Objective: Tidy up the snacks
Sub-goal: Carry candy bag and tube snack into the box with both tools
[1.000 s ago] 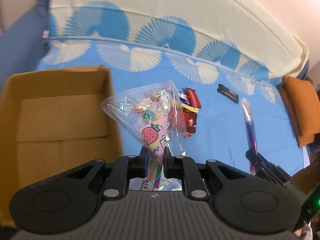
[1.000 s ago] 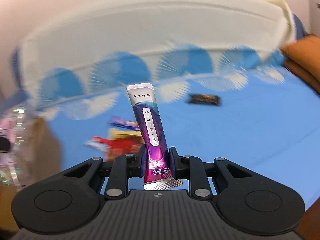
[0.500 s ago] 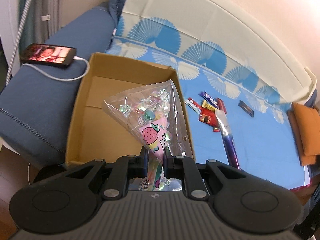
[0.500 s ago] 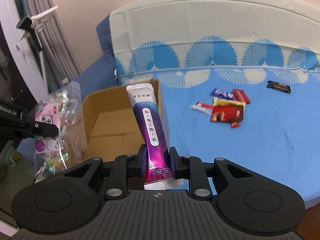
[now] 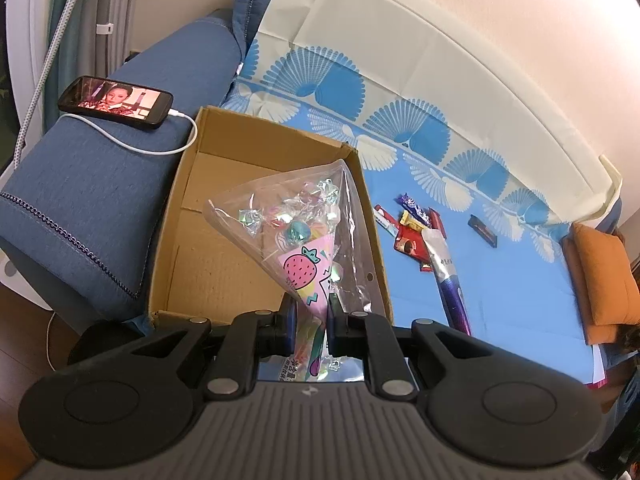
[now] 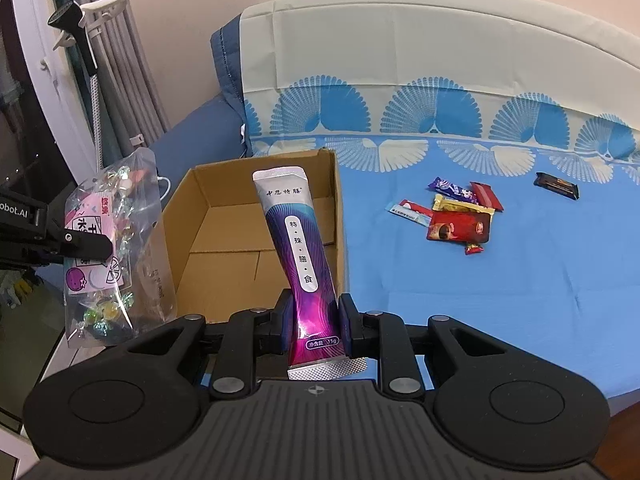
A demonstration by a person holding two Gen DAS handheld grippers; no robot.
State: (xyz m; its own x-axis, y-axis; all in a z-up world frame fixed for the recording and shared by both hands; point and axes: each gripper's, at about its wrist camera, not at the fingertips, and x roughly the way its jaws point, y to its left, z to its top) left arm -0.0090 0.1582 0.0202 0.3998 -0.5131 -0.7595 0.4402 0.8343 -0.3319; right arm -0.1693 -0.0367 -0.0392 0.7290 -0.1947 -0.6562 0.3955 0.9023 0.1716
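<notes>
My left gripper point(image 5: 311, 320) is shut on a clear candy bag point(image 5: 296, 232) with a strawberry label, held over the near edge of the open cardboard box point(image 5: 192, 184). The bag also shows in the right wrist view point(image 6: 104, 248), left of the box point(image 6: 248, 256). My right gripper point(image 6: 314, 320) is shut on a purple sachet point(image 6: 298, 248), held upright in front of the box; the sachet shows in the left wrist view point(image 5: 450, 280). Several small snack packets point(image 6: 456, 212) lie on the blue sheet, with a dark bar point(image 6: 556, 185) farther right.
The box stands on the bed's left side against a blue sofa arm point(image 5: 100, 184). A phone point(image 5: 116, 102) on a white cable lies on that arm. An orange cushion point(image 5: 604, 276) sits at the far right. Curtains and a stand point(image 6: 80, 40) are at the left.
Both grippers swung left toward the box and pulled back. The box has come fully into both views, and the sofa arm and phone have appeared. Both grips are unchanged.
</notes>
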